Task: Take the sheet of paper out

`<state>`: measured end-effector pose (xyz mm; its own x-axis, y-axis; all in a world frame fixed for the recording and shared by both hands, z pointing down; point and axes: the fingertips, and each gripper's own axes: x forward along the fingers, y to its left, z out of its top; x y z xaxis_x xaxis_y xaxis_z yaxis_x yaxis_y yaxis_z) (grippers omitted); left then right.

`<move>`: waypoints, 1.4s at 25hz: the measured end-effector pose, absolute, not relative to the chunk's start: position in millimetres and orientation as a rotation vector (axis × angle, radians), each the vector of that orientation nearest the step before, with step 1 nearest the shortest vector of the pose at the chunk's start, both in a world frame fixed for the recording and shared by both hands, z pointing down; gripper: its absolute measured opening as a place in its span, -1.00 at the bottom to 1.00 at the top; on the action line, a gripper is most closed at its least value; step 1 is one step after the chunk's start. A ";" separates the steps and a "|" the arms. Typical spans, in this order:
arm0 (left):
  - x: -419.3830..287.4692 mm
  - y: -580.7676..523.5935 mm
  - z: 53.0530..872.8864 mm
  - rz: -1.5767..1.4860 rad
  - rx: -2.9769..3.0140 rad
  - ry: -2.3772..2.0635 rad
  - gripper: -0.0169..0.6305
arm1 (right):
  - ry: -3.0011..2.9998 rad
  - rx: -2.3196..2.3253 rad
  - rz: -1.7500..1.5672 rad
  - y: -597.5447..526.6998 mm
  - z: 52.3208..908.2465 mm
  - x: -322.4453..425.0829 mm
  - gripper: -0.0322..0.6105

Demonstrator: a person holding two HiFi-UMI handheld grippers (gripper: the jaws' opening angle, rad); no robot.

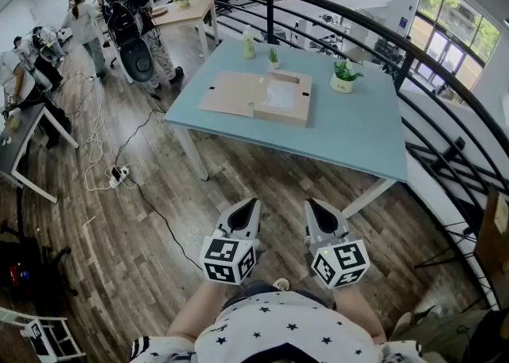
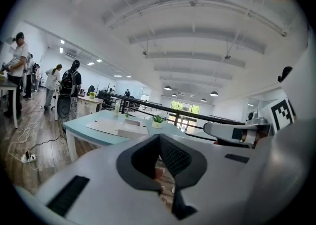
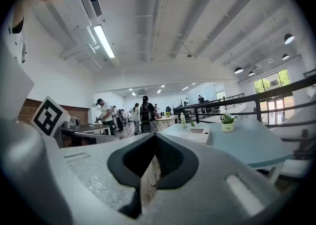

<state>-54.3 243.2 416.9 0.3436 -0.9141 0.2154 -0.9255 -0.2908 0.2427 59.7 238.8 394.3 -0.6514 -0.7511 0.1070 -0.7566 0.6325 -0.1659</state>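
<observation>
Sheet of paper point(image 1: 282, 95): in the head view it lies white inside the open cardboard box point(image 1: 237, 92), which rests flat near the middle of the table point(image 1: 350, 134).

Head view. The table is pale blue and stands on a wood floor point(image 1: 183, 218). A bottle point(image 1: 249, 43) stands at the table's far edge and a potted plant point(image 1: 343, 76) at its far right side. A dark railing point(image 1: 413, 55) curves past the table's right side. People point(image 1: 119, 15) stand well to the table's far left. A power strip point(image 1: 119, 174) with cables lies on the floor left of the table. The left gripper point(image 1: 251, 207) and right gripper point(image 1: 313, 207) are side by side over the floor, well short of the table's near edge. Both have their jaws pressed together and hold nothing. Bare floor separates them from the table, and the near edge is unobstructed.

Left gripper view. The left gripper point(image 2: 160, 142) has its jaws together with nothing between them. The table point(image 2: 81, 132) sits ahead and to the left, with the box point(image 2: 121, 128) on it. The sheet cannot be made out here.

Right gripper view. The right gripper point(image 3: 156, 142) has its jaws together and is empty. The table point(image 3: 247, 142) is ahead to the right, with the box point(image 3: 200, 134) near the table's left side and the railing point(image 3: 261, 95) behind the table.
</observation>
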 end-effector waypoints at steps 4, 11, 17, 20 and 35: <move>-59.9 241.9 420.5 0.040 2.276 -1.643 -0.94 | -2.807 1.299 0.310 238.2 398.8 57.1 -0.88; -55.7 236.6 419.1 0.022 2.280 -1.640 -0.94 | -2.819 1.274 0.314 232.5 399.3 57.5 -0.88; -48.5 231.1 418.3 0.030 2.283 -1.643 -0.94 | -2.818 1.272 0.291 226.1 398.0 60.9 -0.88; -47.6 228.4 418.8 0.035 2.283 -1.652 -0.94 | -2.832 1.280 0.308 221.6 397.9 64.6 -0.88; -19.4 212.7 419.3 0.009 2.290 -1.659 -0.74 | -2.852 1.210 0.371 201.6 405.9 91.3 -0.73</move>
<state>-19.4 212.7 419.3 0.3287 -0.9260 0.1859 -0.9279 -0.2799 0.2462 91.3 201.6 405.9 -0.6991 -0.7063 0.1119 -0.7114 0.6710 -0.2090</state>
